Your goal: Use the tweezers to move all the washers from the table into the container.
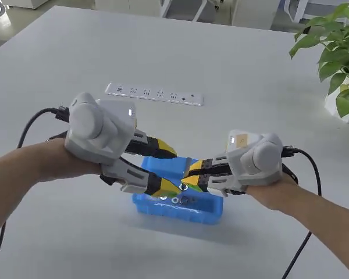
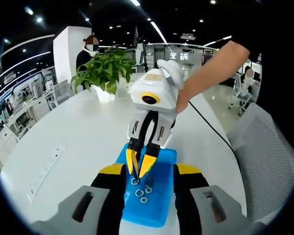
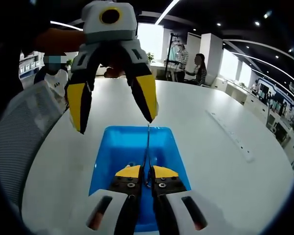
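Note:
A blue container [image 1: 206,210] [image 2: 159,205] [image 3: 112,161] sits on the white table with several washers [image 1: 175,200] [image 2: 143,191] lying in it. My right gripper [image 1: 186,178] [image 2: 139,172] [image 3: 148,172] is shut on thin metal tweezers [image 3: 148,147], whose tips point down into the container close above the washers. Whether the tweezers hold a washer I cannot tell. My left gripper [image 1: 170,170] [image 2: 149,171] [image 3: 116,125] hovers over the container's left end, facing the right one, open with nothing between its jaws.
A white power strip [image 1: 154,94] [image 2: 46,169] [image 3: 232,137] lies farther back on the table. A potted plant [image 1: 337,52] [image 2: 105,71] stands at the far right edge. A mesh chair [image 2: 264,147] [image 3: 19,142] is beside the table. Cables trail from both grippers.

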The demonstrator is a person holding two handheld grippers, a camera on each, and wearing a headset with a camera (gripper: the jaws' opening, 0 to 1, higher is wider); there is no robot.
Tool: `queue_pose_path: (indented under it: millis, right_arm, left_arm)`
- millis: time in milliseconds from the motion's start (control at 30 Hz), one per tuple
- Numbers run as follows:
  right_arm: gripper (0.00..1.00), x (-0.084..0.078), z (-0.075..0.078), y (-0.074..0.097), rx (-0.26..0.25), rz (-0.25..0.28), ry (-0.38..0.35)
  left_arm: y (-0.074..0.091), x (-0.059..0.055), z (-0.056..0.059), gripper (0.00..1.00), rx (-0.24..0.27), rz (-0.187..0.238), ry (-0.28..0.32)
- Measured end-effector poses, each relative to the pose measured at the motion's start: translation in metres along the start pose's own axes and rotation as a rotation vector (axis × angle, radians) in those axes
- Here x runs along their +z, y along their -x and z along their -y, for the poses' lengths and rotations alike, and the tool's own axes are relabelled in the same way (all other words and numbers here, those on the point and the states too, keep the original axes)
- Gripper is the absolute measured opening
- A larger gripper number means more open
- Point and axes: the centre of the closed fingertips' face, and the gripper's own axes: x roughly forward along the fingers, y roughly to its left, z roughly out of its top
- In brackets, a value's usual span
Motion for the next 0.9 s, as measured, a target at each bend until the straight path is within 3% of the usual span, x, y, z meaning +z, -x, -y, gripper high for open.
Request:
queue_pose_path:
  millis: [200,467,700,900]
  right_arm:
    - [0.08,0.000,-0.001,-0.001,0.010,-0.003,0.017]
    - [0.08,0.000,-0.004,0.000,0.022,-0.010,0.042]
    - [0.08,0.000,-0.007,-0.001,0.039,-0.016,0.068]
    - [0.09,-0.001,-0.006,-0.001,0.034,-0.025,0.062]
  left_arm:
    - [-0.008,0.002,-0.011,0.25,-0.006,-0.018,-0.037]
    - [-0.017,0.001,-0.010,0.13,-0.049,-0.048,-0.093]
    - [-0.021,-0.001,-0.010,0.06,-0.059,-0.059,-0.110]
    - [-0.021,-0.001,-0.010,0.06,-0.067,-0.058,-0.112]
